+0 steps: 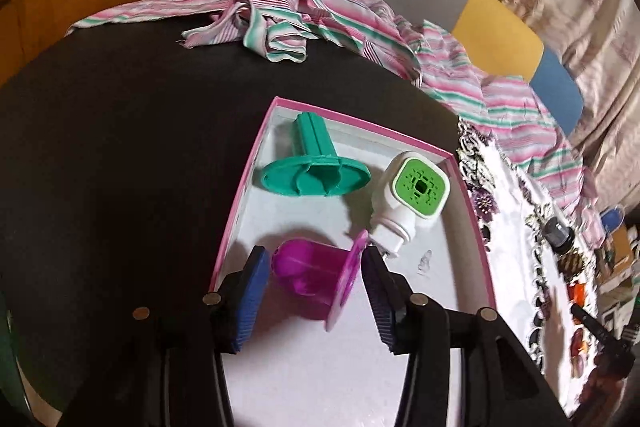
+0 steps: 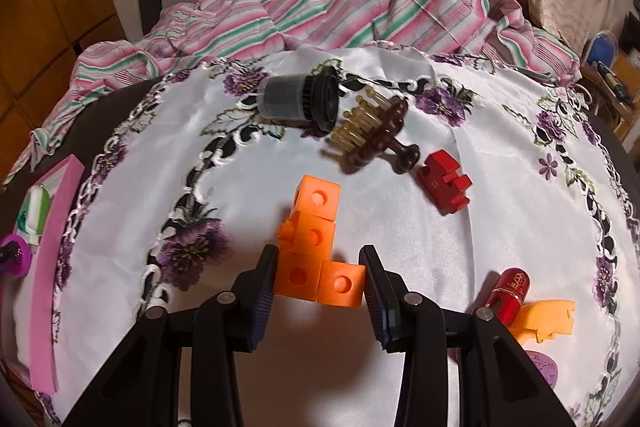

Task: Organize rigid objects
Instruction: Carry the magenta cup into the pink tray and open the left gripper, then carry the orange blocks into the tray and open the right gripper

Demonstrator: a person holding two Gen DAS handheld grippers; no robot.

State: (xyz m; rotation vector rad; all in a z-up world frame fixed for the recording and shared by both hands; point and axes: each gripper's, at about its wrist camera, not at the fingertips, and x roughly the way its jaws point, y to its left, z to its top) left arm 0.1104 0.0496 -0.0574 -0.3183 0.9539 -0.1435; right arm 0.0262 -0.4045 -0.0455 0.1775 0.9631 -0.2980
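A pink-rimmed white box (image 1: 348, 117) lies on the black table. It holds a teal spool (image 1: 316, 167), a white device with a green face (image 1: 416, 187) and a magenta spool (image 1: 316, 275). The magenta spool lies on its side on the box floor between the blue pads of my left gripper (image 1: 314, 267). Those pads stand just off it, so the gripper is open. In the right wrist view my right gripper (image 2: 318, 255) is shut on the near end of an orange chain of linked cubes (image 2: 316, 227), which rests on the white embroidered cloth (image 2: 400, 235).
On the cloth lie a black cylindrical cap (image 2: 296, 99), a brown bristle brush (image 2: 376, 135), a red block (image 2: 444, 183), a red tube (image 2: 508, 291) and a yellow-orange piece (image 2: 548, 319). A striped fabric (image 2: 360, 7) is heaped at the back. The box's pink wall (image 2: 56, 227) stands far left.
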